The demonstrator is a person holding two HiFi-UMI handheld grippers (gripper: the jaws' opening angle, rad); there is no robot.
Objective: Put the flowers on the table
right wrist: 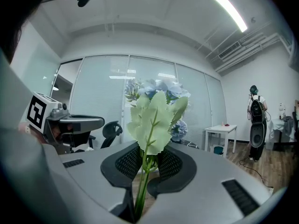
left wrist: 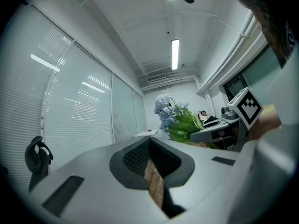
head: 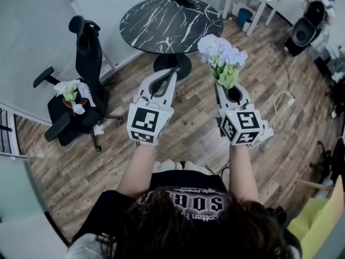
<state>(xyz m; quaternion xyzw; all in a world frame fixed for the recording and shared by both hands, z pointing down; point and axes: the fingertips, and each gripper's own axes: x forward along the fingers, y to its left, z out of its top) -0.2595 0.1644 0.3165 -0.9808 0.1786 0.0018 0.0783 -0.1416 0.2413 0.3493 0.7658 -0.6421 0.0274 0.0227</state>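
Flowers stand upright in your right tongs, the jaws pinched on the green stems with the pale blue blooms above. Your left tongs, at nine o'clock of the right pair, are closed on nothing. The round black marble tabletop lies at twelve o'clock. A second bunch rests on the office chair at ten o'clock.
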